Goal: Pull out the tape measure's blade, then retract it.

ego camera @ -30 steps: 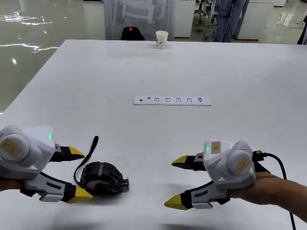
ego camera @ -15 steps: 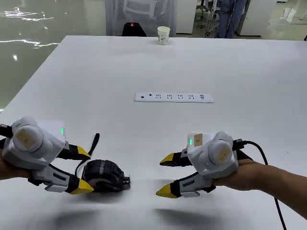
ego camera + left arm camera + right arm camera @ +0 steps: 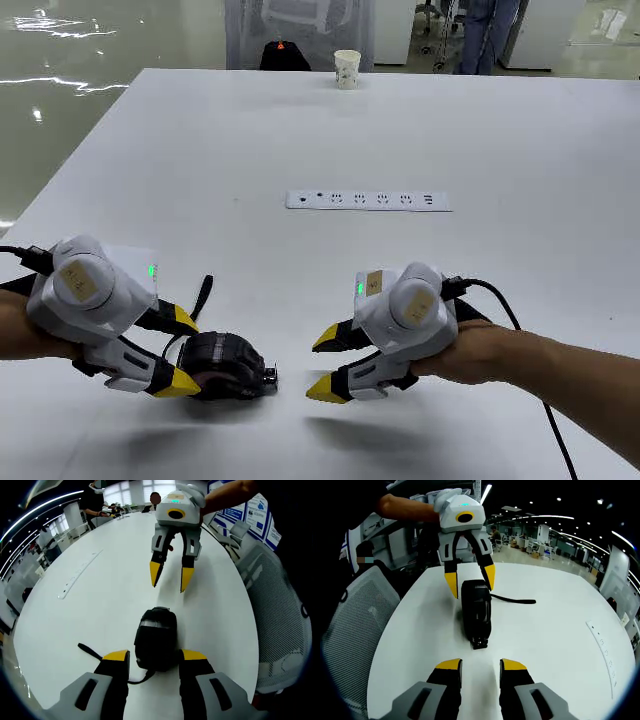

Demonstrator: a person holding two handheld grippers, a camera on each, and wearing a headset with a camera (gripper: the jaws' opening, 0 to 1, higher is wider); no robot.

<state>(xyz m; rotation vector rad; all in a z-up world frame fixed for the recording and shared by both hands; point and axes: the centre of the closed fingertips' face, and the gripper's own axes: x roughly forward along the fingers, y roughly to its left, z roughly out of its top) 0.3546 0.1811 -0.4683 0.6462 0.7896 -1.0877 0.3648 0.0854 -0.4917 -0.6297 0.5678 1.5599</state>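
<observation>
My left gripper point(image 3: 187, 352) has its jaws spread around the back of the tape measure point(image 3: 225, 365), which lies on the surface point(image 3: 330, 130) (not clamped, I reckon). Right gripper point(image 3: 323, 364) is open, just short of the hook point(image 3: 268, 375). Blade's fully in, so pull-out and retract are both left.

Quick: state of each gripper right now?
Left gripper: jaws astride the tape measure; whether it grips cannot be told.
Right gripper: open, holding nothing.
</observation>
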